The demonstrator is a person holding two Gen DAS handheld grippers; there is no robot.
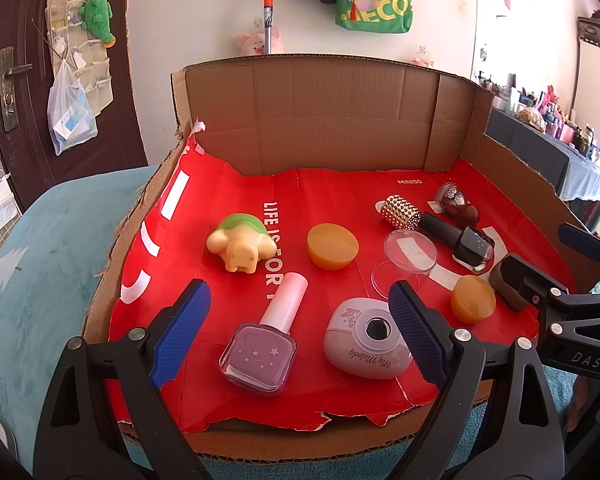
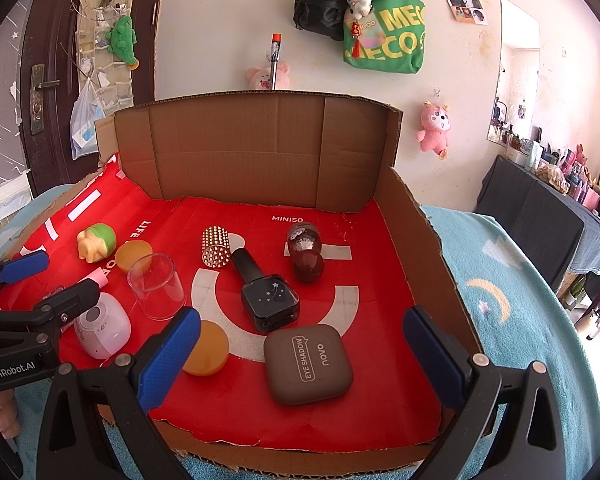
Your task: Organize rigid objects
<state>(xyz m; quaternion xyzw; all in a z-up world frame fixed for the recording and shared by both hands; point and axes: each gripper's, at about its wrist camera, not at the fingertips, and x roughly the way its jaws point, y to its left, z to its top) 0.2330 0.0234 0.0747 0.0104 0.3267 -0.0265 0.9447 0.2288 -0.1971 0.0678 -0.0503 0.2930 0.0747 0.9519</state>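
Red printed paper lines the floor of the open cardboard tray (image 1: 340, 120), and the rigid things lie scattered across it. Both grippers hover at the tray's near edge with jaws wide apart and nothing held.

Between the jaws of the left gripper (image 1: 300, 336) lie the lilac nail polish bottle (image 1: 262, 344), on its side with its pale pink cap pointing away, and the rounded My Melody case (image 1: 366, 340), just inside the right jaw. Ahead of them sit the turtle toy (image 1: 242, 242) and an orange dome (image 1: 332, 246), with the clear plastic cup (image 1: 406, 258) on its side beyond the right jaw.

Between the jaws of the right gripper (image 2: 300, 356) rests the brown eye shadow case (image 2: 308, 364), flat and lid up. Just ahead of it lies the black nail polish bottle (image 2: 266, 296), further off the studded gold cylinder (image 2: 216, 252) and the dark red glitter bottle (image 2: 306, 256). A second orange dome (image 2: 206, 348) touches the inner side of the left jaw.

The bottles look like glass: heavy for their size, slick and breakable, best taken across the flat sides of the square body, not the round cap. The eye shadow case seems light and stiff, and its straight opposite edges should give a sure hold. The cup probably flexes and may roll.
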